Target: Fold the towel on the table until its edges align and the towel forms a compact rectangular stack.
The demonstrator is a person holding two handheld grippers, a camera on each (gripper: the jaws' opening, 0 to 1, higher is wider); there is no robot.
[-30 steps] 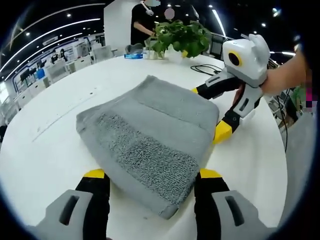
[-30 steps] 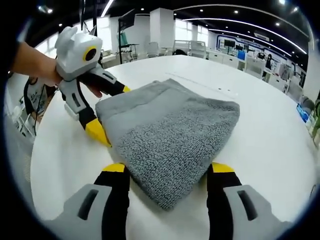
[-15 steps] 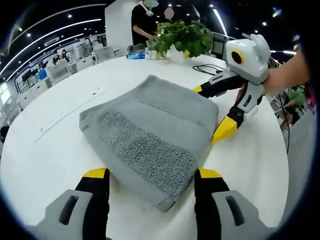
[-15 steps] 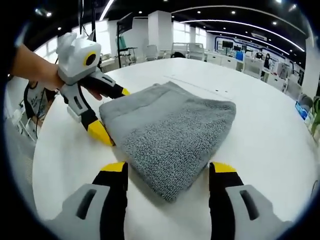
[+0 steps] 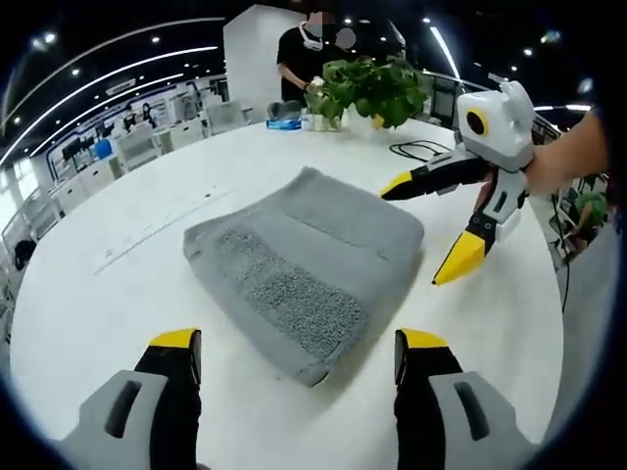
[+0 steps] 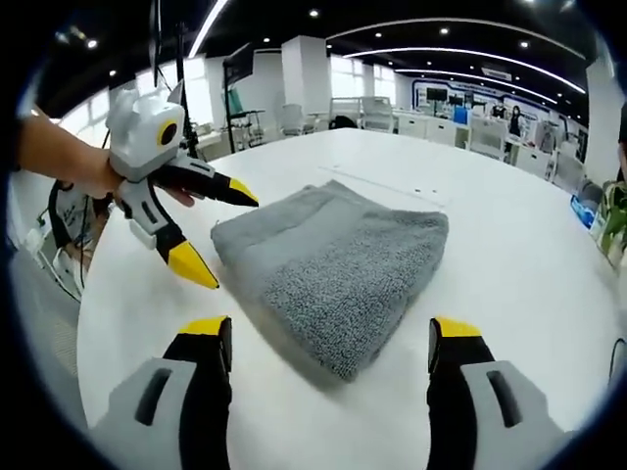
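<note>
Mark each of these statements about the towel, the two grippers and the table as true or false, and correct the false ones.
1. The towel lies folded into a compact stack on the white table. True.
2. The left gripper is clamped on the towel. False: its jaws stand open, apart from the towel.
3. The right gripper is open. True.
4. A potted plant stands on the table beyond the towel. True.
5. The towel is bright red. False: it is grey.

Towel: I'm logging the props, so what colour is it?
Plain grey, with a rougher looped band across it; the towel shows best in the left gripper view.
</note>
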